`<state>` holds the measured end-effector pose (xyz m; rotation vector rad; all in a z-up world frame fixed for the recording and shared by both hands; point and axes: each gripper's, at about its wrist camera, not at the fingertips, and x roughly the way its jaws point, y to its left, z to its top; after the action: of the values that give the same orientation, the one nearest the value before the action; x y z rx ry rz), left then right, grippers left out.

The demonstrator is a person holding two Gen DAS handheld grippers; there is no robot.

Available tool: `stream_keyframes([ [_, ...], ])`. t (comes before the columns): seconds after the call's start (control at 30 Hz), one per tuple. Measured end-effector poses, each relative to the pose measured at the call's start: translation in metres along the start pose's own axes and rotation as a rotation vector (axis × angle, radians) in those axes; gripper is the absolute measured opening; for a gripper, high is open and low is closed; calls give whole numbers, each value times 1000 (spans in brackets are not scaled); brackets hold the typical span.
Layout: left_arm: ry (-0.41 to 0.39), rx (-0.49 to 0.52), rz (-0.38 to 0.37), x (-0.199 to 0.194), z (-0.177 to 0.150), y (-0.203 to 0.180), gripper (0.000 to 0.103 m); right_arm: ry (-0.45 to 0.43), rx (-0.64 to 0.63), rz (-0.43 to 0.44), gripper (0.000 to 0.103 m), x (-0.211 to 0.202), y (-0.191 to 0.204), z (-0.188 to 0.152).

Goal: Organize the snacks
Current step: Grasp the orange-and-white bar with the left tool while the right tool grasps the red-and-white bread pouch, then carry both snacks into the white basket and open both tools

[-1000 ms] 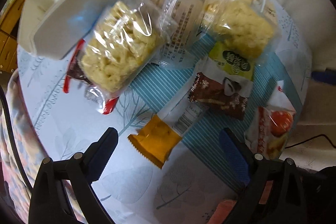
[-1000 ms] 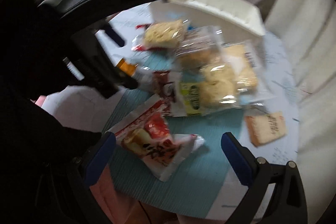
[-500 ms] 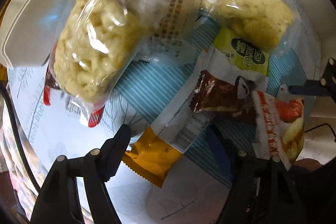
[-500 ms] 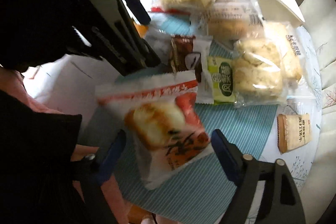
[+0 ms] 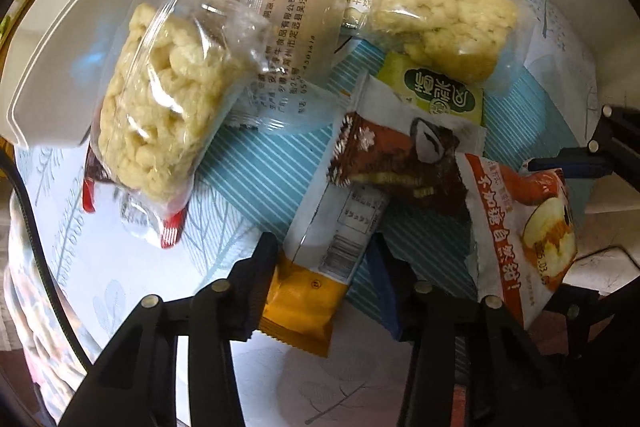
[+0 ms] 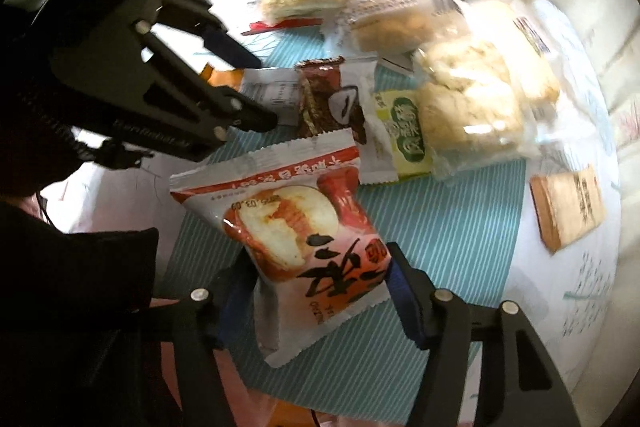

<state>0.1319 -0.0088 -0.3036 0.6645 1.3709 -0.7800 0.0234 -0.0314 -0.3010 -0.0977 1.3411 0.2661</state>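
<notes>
My left tool (image 5: 324,279) points down at the desk (image 5: 120,267), and its jaws have just been closing: they now stand narrow around the orange-and-white wrapped bar (image 5: 316,267), whose orange end sits right between the two fingers with both pads against its edges. The bar's white half runs up and away from the tool, tucked under the brown chocolate wafer packet (image 5: 396,163). My right tool (image 6: 320,291) has also just been closing, and its blue pads press the sides of the red-and-white bread packet (image 6: 296,235), which sticks out forward from the jaws over the striped teal mat (image 6: 440,227). From the left wrist I see that same packet at the right edge of the pile, just beside the chocolate wafer. Beyond both tools lie the clear bag of puffed rice cake (image 5: 160,107), a green-labelled packet (image 5: 436,95) and the white tray (image 5: 68,39) at the desk's far side.
</notes>
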Motion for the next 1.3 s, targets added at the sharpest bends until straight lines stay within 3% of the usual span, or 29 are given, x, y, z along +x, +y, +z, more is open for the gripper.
stream_keyframes([
  [0.23, 38, -45, -54, -1, -34, 2, 37, -7, 181, 56, 59, -13, -15, -8],
  [0.6, 63, -151, -121, -22, -103, 14, 31, -116, 389, 79, 58, -52, -21, -25],
  [0.83, 128, -225, -141, -46, -145, 33, 31, -171, 471, 33, 58, -87, -22, -21],
  [0.93, 122, -257, -165, -67, -159, 39, 31, -181, 502, 26, 58, -93, -26, -7],
  [1.03, 117, -278, -187, -88, -154, 47, 31, -171, 509, -23, 58, -92, -29, 12],
  [1.3, 38, -361, -210, -148, -104, 58, 31, -202, 468, -7, 58, -110, -51, 65],
])
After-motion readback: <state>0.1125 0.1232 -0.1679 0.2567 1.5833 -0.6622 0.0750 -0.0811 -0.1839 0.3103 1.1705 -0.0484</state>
